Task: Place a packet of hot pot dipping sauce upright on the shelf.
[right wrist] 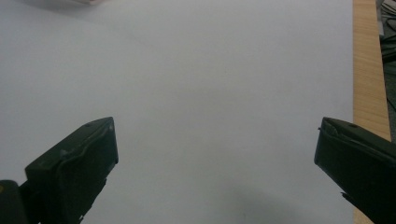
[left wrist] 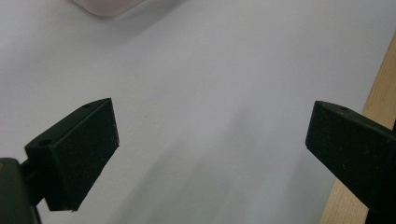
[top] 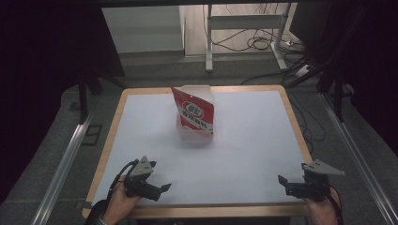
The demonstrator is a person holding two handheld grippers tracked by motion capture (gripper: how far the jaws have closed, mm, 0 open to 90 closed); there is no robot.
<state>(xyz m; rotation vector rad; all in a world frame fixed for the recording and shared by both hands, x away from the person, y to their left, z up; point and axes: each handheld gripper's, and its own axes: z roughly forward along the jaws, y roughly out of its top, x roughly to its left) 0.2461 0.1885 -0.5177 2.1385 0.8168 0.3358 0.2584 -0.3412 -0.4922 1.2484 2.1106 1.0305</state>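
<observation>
A red and white snack bag (top: 198,114) stands upright in a clear plastic container (top: 192,135) at the middle of the white table top, toward the far side. My left gripper (top: 159,192) rests near the front left edge, open, nothing between its jaws (left wrist: 212,126). A corner of the container (left wrist: 109,5) shows at the top of the left gripper view. At the front right my right gripper (top: 285,186) also stands open and holds nothing (right wrist: 215,140). Both grippers are well short of the bag.
The table (top: 202,211) has a wooden rim around a white sheet. The rim runs close to the right jaw in both gripper views (left wrist: 380,93) (right wrist: 369,70). Beyond the table are a metal stand (top: 244,28) and floor cables (top: 256,42).
</observation>
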